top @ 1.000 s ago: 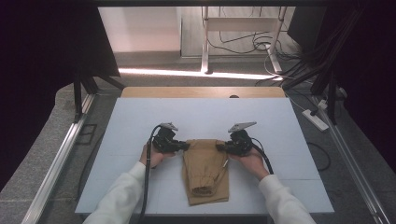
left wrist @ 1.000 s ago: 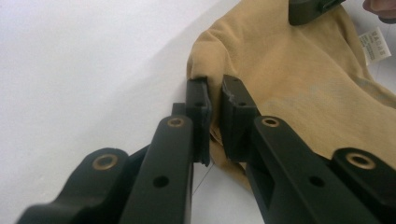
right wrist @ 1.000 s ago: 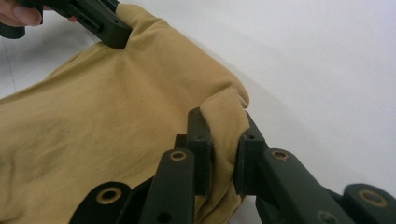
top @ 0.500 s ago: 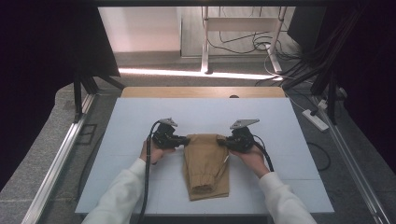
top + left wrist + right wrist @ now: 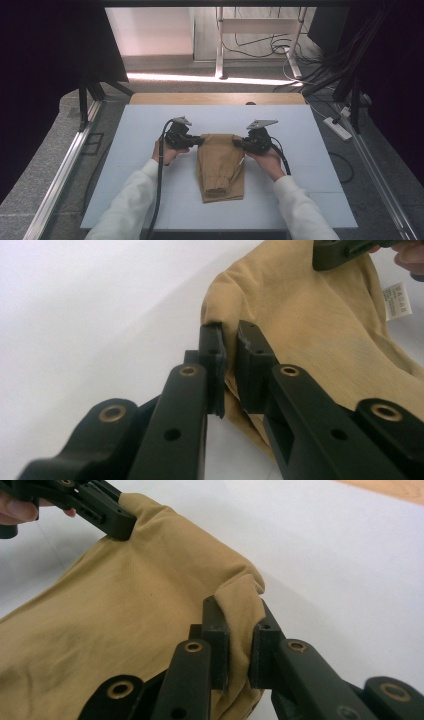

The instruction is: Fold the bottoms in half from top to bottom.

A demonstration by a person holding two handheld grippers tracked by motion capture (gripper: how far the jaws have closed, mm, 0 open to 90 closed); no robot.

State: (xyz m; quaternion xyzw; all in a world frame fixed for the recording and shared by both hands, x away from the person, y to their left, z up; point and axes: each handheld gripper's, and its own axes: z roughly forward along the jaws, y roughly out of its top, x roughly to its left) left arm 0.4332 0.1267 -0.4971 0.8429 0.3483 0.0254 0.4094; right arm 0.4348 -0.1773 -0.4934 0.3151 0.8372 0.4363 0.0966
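Fingers (image 5: 212,347) of left gripper (image 5: 199,140) and right gripper (image 5: 237,142) both pinch thin edge folds at far corners of tan garment (image 5: 220,165); uneven lift could slip either corner free.

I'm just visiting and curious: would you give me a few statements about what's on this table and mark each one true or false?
1. Both tools grip the same tan garment. True: the left tool and the right tool each pinch a far corner of it.
2. The garment is blue. False: it is tan.
3. The left tool's jaws are closed on a fold of cloth. True, as the left gripper view shows.
4. The garment hangs off the table's edge. False: it lies wholly on the white table top.
5. A small white label shows at the garment's edge. True.
6. The right tool holds nothing. False: cloth is pinched between its jaws.
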